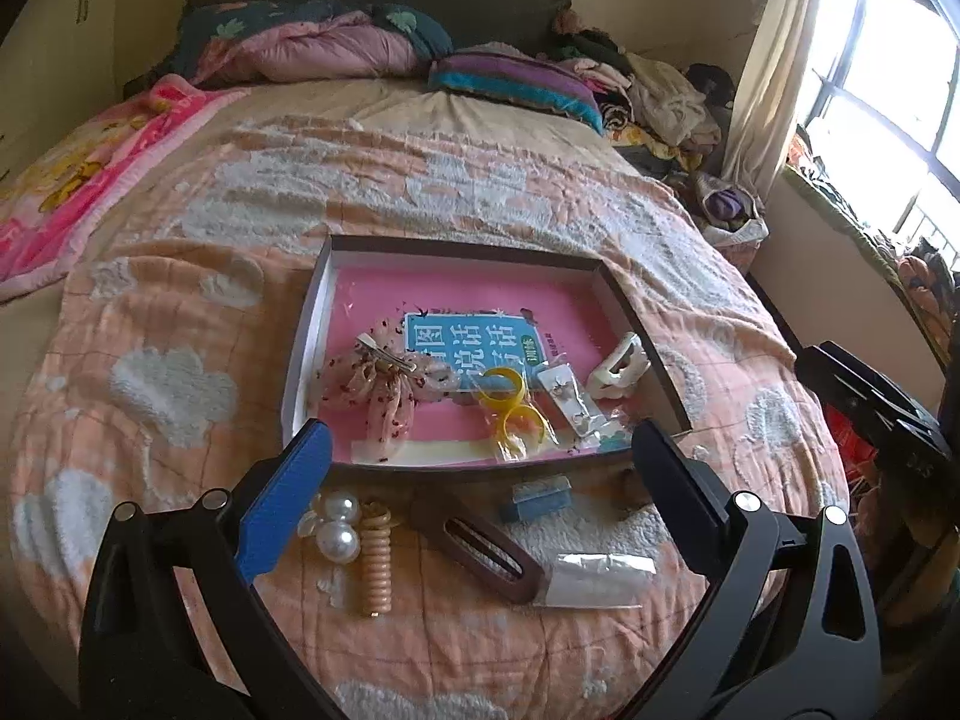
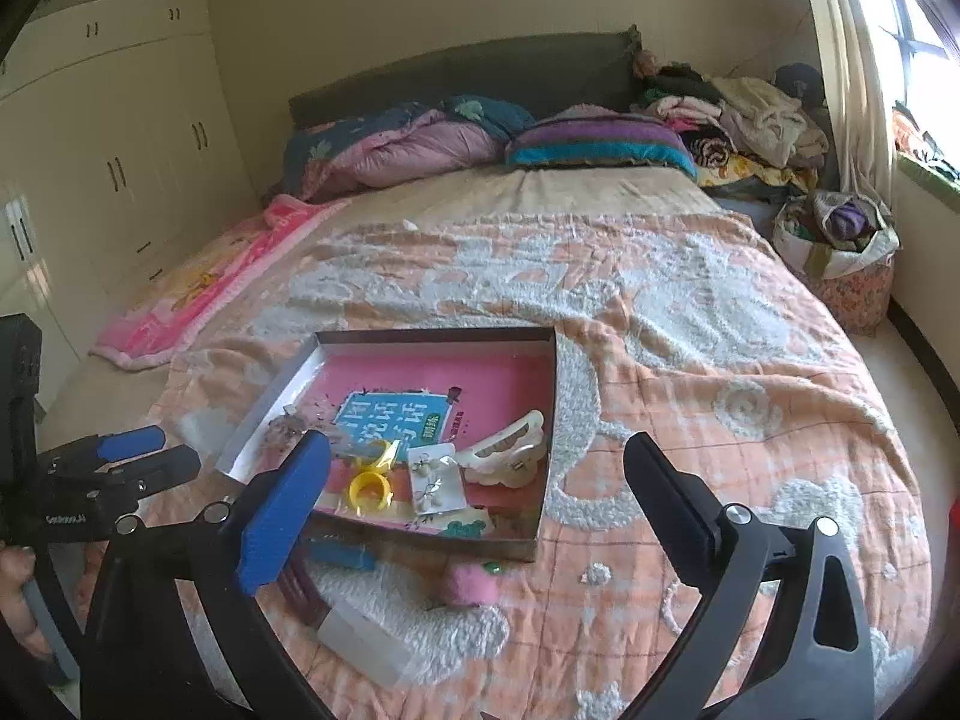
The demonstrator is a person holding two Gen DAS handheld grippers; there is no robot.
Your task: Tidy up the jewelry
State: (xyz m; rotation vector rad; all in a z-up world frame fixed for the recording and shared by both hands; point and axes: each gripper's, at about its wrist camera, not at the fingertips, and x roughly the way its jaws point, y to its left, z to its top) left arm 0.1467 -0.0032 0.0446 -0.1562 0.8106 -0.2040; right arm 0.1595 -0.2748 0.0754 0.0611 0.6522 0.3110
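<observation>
**Between picks: both grippers empty, loose pieces waiting in front of the tray**

While both grippers hang above the bed with nothing between their fingers, the sorting looks partway done. The left gripper (image 1: pixel 480 480) stands spread wide at the bottom of its own view, and the right gripper (image 2: pixel 474 498) is just as wide in its view; neither touches anything.

Nearest, at lower centre of the left view, several pieces lie loose on the orange quilt (image 1: pixel 180 276): a pearl hair tie (image 1: pixel 337 525), a coiled peach hair tie (image 1: pixel 375 558) just beside it, a brown hair clip (image 1: pixel 480 549), a small clear bag (image 1: pixel 594 579) touching the clip's end, and a blue comb-like piece (image 1: pixel 537 501) close to the tray's front wall.

Beyond them sits the shallow tray (image 1: pixel 636 306) with a pink floor. Inside it lie a pink bow clip (image 1: pixel 384 396) at left, yellow rings (image 1: pixel 513 405) in a clear bag at centre, an earring card (image 1: pixel 564 399), and a white claw clip (image 1: pixel 618 366) at right.

I judge the step in hand to be choosing the next loose piece. The next move likely calls for lowering one gripper over a single item, closing on it without catching the quilt, and lifting it over the tray's front wall.

Open quilt lies all round the tray. The pearl and coiled ties lie close together, which could make a clean single pick awkward.
</observation>
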